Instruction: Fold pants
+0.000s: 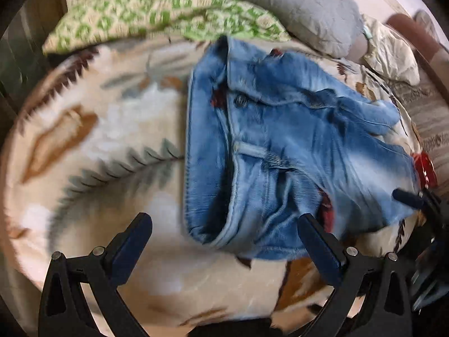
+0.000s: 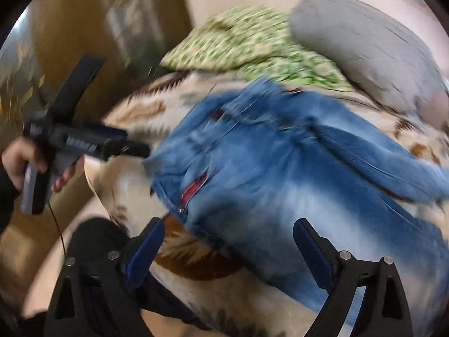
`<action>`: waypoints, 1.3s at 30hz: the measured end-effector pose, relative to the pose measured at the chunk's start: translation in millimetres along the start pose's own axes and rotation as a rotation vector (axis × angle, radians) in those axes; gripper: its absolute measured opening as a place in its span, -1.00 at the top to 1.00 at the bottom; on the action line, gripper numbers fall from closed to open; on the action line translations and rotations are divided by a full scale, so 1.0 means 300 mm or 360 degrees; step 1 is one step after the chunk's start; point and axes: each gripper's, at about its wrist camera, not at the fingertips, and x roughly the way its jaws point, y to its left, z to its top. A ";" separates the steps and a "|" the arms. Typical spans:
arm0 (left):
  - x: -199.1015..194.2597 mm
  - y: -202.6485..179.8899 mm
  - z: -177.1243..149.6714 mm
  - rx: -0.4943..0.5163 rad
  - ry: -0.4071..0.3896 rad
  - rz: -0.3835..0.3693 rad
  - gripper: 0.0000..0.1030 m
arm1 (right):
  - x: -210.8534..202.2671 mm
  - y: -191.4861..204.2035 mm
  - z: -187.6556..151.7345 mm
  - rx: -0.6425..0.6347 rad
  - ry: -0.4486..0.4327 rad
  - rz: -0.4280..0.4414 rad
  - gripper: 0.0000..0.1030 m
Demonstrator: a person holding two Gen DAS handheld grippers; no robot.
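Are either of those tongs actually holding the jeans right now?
No. The left tongs and right tongs are both open, hovering over the crumpled light-blue denim jeans.

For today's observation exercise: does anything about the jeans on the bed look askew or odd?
Yes. The jeans lie crumpled on the patterned blanket, waistband open, one part flopped out toward the grey pillow. Neither the left tool nor the right tool holds them.

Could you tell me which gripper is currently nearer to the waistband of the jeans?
Left. The left gripper hangs open just short of the waistband, while the right gripper sits open over the legs of the jeans.
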 end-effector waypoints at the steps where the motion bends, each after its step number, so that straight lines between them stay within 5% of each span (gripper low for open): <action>1: 0.042 0.011 0.000 -0.0029 0.0040 0.0000 -1.00 | 0.030 0.019 -0.002 -0.0053 0.0026 -0.0009 -0.83; 3: 0.111 0.031 -0.008 -0.0058 0.0148 0.0072 -1.00 | 0.118 0.061 0.005 -0.0149 0.0117 -0.0021 -0.83; 5: 0.124 0.025 -0.016 0.0012 0.0121 0.0078 -0.99 | 0.211 0.097 0.005 -0.0234 0.0203 -0.0056 -0.82; 8: 0.086 0.007 -0.020 0.0075 0.0094 -0.0007 0.05 | 0.286 0.102 0.002 -0.0220 0.0261 -0.0082 -0.35; 9: 0.064 0.007 -0.017 0.0064 0.0090 -0.0080 0.34 | 0.281 0.099 0.007 -0.0188 0.0235 -0.0067 0.00; 12: 0.000 0.014 -0.007 0.0055 0.0051 -0.0166 0.40 | 0.237 0.114 0.028 -0.0181 0.0206 -0.0025 0.29; 16: -0.128 0.065 -0.033 -0.0015 -0.0075 -0.0243 0.41 | 0.147 0.142 0.038 -0.0182 0.0107 0.0109 0.35; 19: -0.072 0.086 -0.067 -0.0016 0.0049 -0.0135 0.32 | 0.186 0.162 0.029 -0.0206 0.0136 0.0142 0.34; 21: -0.009 0.078 -0.083 -0.0001 0.0148 -0.0040 -0.18 | 0.251 0.174 0.018 -0.0210 0.0236 0.0094 -0.12; 24: -0.036 0.086 -0.071 -0.0037 0.0073 0.0080 -0.69 | 0.237 0.159 0.004 -0.0206 0.0251 0.0087 -0.39; 28: -0.119 0.053 0.036 0.0007 -0.0099 0.0158 -0.74 | 0.099 0.074 0.070 -0.0212 0.0072 0.0070 -0.61; 32: -0.141 0.040 0.190 0.0012 -0.0191 0.0100 -0.77 | 0.036 -0.075 0.181 -0.0138 -0.0050 -0.0090 -0.73; 39: -0.002 0.000 0.498 -0.0063 -0.0144 0.0056 -0.77 | 0.110 -0.350 0.395 -0.0117 -0.0016 -0.0322 -0.73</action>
